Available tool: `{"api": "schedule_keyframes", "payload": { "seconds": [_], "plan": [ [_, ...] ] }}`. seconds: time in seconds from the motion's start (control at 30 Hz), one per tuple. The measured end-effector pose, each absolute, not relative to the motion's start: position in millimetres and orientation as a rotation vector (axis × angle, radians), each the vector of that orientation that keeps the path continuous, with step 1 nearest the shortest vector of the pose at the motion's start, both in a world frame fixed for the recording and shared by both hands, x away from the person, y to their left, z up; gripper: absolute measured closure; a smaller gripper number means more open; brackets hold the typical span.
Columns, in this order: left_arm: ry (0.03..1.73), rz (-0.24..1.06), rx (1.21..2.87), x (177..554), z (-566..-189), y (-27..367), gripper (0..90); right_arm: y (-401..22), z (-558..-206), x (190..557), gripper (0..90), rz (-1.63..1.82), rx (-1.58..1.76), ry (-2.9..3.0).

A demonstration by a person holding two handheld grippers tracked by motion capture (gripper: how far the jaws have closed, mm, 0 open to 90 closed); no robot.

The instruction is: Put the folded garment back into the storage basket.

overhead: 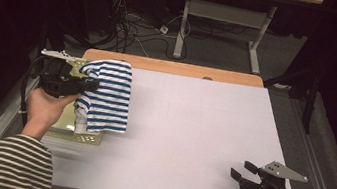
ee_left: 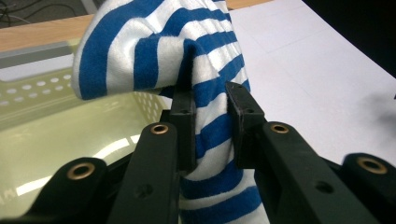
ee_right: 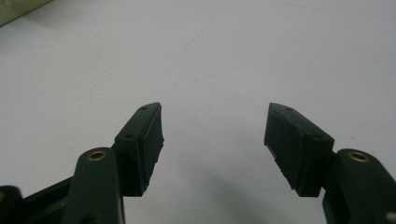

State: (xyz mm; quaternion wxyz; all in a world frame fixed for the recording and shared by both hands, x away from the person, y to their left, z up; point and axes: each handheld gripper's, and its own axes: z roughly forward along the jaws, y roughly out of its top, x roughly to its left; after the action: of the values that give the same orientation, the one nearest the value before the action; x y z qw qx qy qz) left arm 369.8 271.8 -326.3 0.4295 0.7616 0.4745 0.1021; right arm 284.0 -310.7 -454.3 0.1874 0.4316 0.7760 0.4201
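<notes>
A blue-and-white striped cloth hangs over the right rim of a pale yellow-green perforated basket at the table's left edge. My left gripper is shut on this cloth; in the left gripper view the striped cloth is bunched between the two black pads and rises above them, with the basket at the left. At the front right of the table my right gripper rests open, with only bare white surface between its fingertips.
The white table top stretches between the two hands. A wooden strip runs along its far edge. Beyond it, on the floor, are cables and another table's legs. A metal rail borders the right side.
</notes>
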Motion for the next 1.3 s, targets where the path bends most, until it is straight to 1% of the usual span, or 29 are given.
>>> {"api": "schedule_keyframes", "payload": {
  "seconds": [0.27,0.43,1.3],
  "plan": [
    [1.233,0.254,1.894,376.6,-338.3,281.7,73.1,-310.8,-454.5,283.9,37.8,1.183,1.219,2.183],
    [1.264,0.289,1.899,379.6,-345.4,284.8,73.0,-310.7,-454.6,283.7,37.8,1.182,1.217,2.183],
    [1.369,0.34,1.977,401.9,-371.9,286.8,72.7,-309.8,-455.1,283.6,37.8,1.18,1.219,2.187]
  ]
}}
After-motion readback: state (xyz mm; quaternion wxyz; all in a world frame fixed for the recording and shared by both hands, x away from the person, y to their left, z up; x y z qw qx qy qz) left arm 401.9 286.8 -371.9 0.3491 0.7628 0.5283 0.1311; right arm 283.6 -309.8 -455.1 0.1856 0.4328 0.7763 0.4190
